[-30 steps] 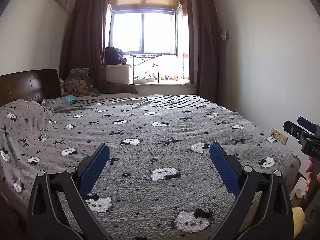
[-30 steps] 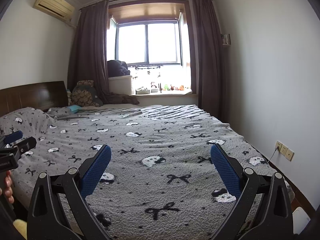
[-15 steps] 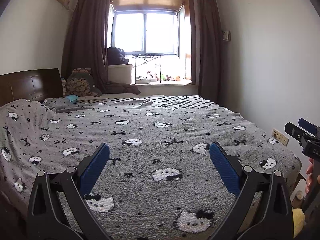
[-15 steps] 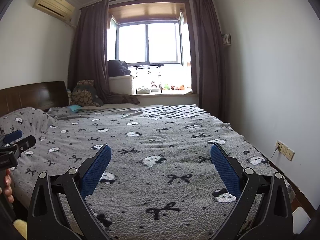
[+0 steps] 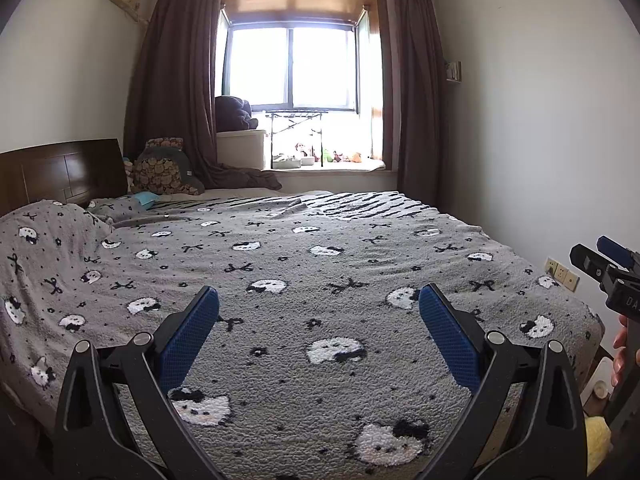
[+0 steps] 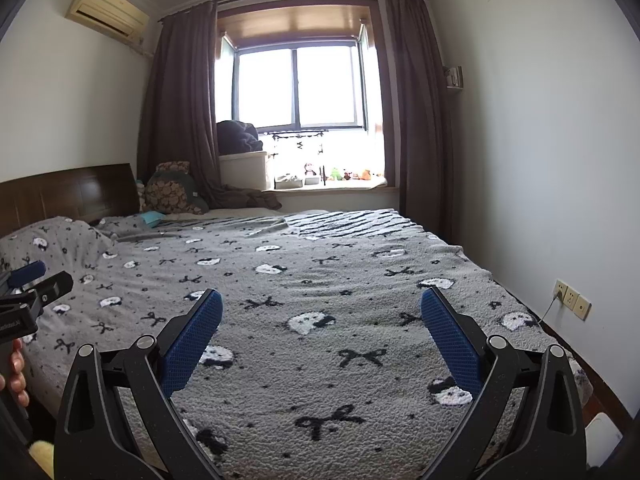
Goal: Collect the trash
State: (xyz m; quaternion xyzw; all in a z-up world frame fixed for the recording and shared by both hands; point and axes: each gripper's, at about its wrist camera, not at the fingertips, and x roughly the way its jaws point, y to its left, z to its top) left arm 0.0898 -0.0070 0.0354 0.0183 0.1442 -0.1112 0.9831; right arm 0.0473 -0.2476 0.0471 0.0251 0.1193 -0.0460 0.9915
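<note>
My left gripper (image 5: 319,300) stands open over the foot of a bed covered by a grey blanket (image 5: 304,280) with cat faces and bows. Nothing is between its blue pads. My right gripper (image 6: 322,304) is open too, also empty, above the same grey blanket (image 6: 320,280). Each gripper shows at the edge of the other's view: the right gripper (image 5: 600,264) at far right, the left gripper (image 6: 32,284) at far left, both held by a hand. A small teal item (image 5: 144,199) lies near the pillows; whether it is trash I cannot tell.
A dark wooden headboard (image 5: 60,172) stands at left, with cushions (image 5: 164,168) beside it. Curtains (image 5: 176,80) frame a window sill with small toys (image 5: 332,156). Wall sockets (image 6: 572,300) sit low on the right wall. A white object (image 6: 604,436) lies on the floor at right.
The left wrist view has tilted slightly upward and shifted, showing more wall and curtain rod. Both grippers stay open and empty.
</note>
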